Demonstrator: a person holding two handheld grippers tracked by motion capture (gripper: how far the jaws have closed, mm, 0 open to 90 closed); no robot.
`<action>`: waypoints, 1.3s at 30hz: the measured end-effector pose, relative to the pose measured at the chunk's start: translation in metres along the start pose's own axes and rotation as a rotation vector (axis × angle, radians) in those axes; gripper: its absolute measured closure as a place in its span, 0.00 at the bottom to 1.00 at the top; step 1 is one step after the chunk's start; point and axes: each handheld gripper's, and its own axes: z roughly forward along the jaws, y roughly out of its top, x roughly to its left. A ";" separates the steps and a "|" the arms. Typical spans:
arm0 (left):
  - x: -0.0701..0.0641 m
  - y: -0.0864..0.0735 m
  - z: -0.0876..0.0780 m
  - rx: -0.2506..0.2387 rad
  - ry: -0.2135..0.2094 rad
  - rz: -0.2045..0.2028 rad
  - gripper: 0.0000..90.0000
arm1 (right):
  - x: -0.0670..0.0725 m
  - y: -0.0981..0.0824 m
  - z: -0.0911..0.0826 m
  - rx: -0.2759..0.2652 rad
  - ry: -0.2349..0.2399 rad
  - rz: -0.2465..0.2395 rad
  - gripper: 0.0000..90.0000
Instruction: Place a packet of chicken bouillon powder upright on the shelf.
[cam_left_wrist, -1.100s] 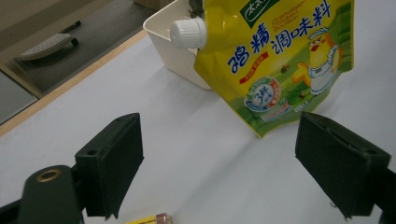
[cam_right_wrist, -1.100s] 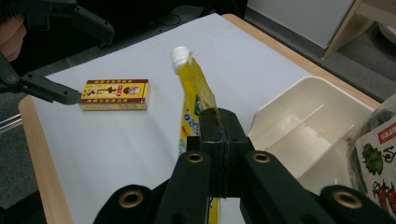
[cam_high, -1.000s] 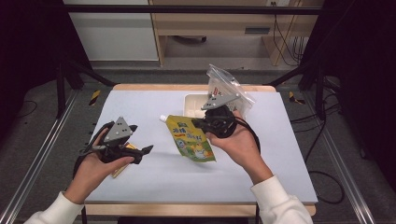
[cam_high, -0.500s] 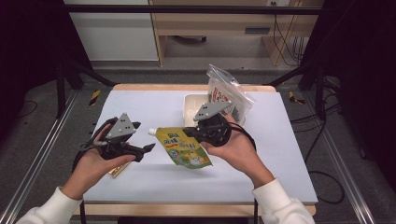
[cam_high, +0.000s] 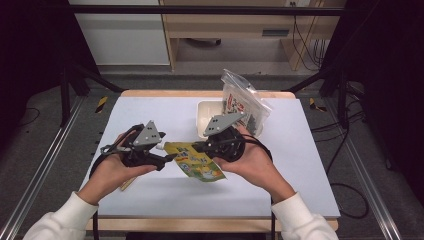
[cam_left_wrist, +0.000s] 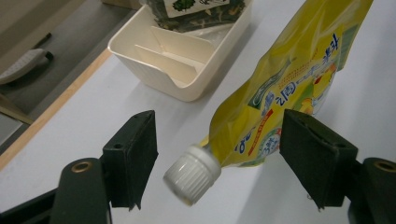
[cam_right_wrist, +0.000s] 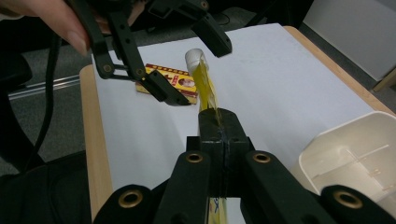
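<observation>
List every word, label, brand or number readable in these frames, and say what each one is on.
Nothing can be quoted with confidence.
Yellow spout pouch: blue and white East Asian characters on a label, seen at an angle, too blurred to read.
Clear bag in the cream tray: a white label with red print, too small.
Flat red-and-yellow packet on the table: printed lettering, too small.
</observation>
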 end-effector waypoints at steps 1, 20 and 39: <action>0.000 0.001 0.002 0.004 -0.004 0.001 0.31 | 0.001 0.000 -0.001 0.004 0.003 -0.003 1.00; -0.003 0.010 0.007 -0.019 -0.089 0.057 0.69 | 0.006 -0.008 -0.001 0.047 0.013 -0.030 0.91; -0.007 0.012 0.007 -0.020 -0.108 0.074 0.72 | 0.000 -0.012 0.015 0.082 0.018 -0.019 1.00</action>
